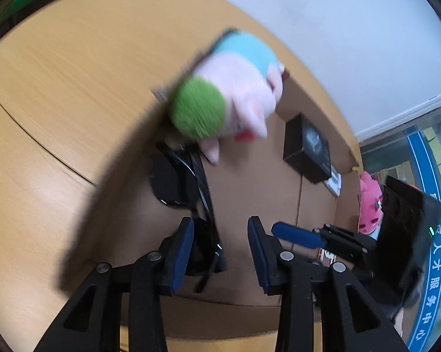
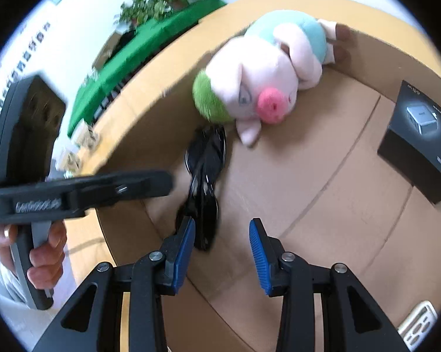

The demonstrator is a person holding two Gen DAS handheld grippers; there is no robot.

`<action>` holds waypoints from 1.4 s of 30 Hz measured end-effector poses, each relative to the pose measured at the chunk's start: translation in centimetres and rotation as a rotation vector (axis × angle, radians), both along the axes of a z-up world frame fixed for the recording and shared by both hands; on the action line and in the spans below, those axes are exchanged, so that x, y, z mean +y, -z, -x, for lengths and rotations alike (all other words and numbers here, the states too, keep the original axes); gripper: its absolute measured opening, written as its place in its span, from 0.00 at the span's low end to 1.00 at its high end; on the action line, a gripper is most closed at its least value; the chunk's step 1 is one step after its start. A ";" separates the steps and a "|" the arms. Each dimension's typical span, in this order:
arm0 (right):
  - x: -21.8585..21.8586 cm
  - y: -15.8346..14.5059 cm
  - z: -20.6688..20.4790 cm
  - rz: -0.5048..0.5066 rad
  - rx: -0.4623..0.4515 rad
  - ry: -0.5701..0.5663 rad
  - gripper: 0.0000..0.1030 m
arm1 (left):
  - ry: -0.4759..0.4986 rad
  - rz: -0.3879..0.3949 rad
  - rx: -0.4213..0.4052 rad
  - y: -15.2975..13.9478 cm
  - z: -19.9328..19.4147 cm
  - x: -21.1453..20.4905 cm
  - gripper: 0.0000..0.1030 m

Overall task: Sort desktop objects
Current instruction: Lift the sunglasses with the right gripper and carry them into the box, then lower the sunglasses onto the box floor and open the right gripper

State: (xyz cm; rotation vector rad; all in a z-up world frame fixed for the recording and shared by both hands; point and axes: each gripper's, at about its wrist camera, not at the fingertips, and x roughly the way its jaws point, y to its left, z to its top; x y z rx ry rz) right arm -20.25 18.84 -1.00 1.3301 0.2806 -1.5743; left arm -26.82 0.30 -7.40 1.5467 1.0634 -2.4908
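Tan wood worktop (image 1: 59,94) carries a shallow brown cardboard box (image 2: 323,182), the landmark here. Inside it, at the far corner, lies a pink plush pig with a green cap (image 2: 258,88); just nearer, black sunglasses (image 2: 204,176) rest against the box's wall. Both the left gripper (image 1: 220,252) and right gripper (image 2: 222,252) hover partly open over the box, holding nothing. The glasses look placed; next, probably fetch another item outside the box.
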 end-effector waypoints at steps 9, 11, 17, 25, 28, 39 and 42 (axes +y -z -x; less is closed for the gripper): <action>-6.1 1.8 1.4 -0.057 -0.001 -0.011 0.23 | -0.024 0.083 0.070 -2.9 -2.3 -4.3 0.37; -6.6 2.3 1.8 -0.064 -0.018 -0.006 0.13 | 0.011 0.106 0.073 -3.0 -2.1 -4.2 0.37; -8.6 2.0 0.8 -0.081 0.012 -0.125 0.07 | 0.102 0.164 0.101 -3.4 -1.7 -3.9 0.37; -7.0 1.4 1.5 -0.065 0.009 -0.150 0.08 | 0.096 0.174 0.109 -3.5 -1.7 -5.2 0.37; -6.7 1.0 2.3 -0.043 -0.022 -0.082 0.23 | 0.091 0.176 0.109 -3.6 -2.0 -5.7 0.37; -7.4 2.7 1.1 -0.156 0.046 -0.185 0.10 | 0.145 0.207 0.110 -3.4 -1.9 -4.5 0.37; -7.0 2.5 0.8 -0.190 0.089 -0.273 0.08 | 0.146 0.202 0.109 -3.3 -1.9 -4.6 0.37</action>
